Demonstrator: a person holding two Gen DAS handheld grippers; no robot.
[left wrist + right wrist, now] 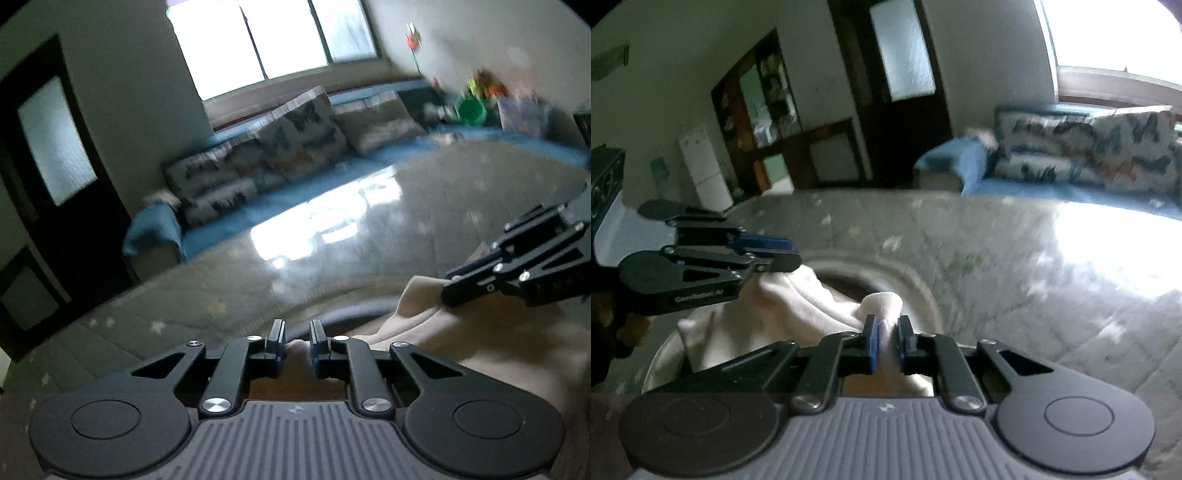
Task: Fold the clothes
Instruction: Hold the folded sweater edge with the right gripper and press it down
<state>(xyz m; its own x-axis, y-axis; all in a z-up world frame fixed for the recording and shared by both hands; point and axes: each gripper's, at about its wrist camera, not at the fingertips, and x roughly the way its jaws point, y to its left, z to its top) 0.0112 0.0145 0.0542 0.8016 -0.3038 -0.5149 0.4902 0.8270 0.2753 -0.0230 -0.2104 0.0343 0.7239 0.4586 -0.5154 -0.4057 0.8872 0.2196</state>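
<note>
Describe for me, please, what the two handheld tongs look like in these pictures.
Both are matte black metal linkage tongs: the left tongs and the right tongs share silver pivot screws, round black discs either side, a ribbed grey body and blue pads on the fingers. Small pale lettering marks a left arm. No cables or sleeves show.

The bed (pixel 960 236) serves as landmark. On its near edge lies a round basin (pixel 916 284), and in the basin lies the garment (pixel 798 295), bunched. The left gripper (pixel 297 334) and the right gripper (pixel 886 328) stand side by side over the near part of the bed, each with a fold of the garment between its jaws. Behind the bed, along its far side, runs the sofa (pixel 258 166), with cushions (pixel 306 129) on it. Behind the sofa is the window (pixel 266 40). Beyond the bed's left end stands the door (pixel 901 74), and further left the cabinet (pixel 757 99) and the refrigerator (pixel 705 166). Beyond the bed's right end sits a bucket (pixel 471 109).
</note>
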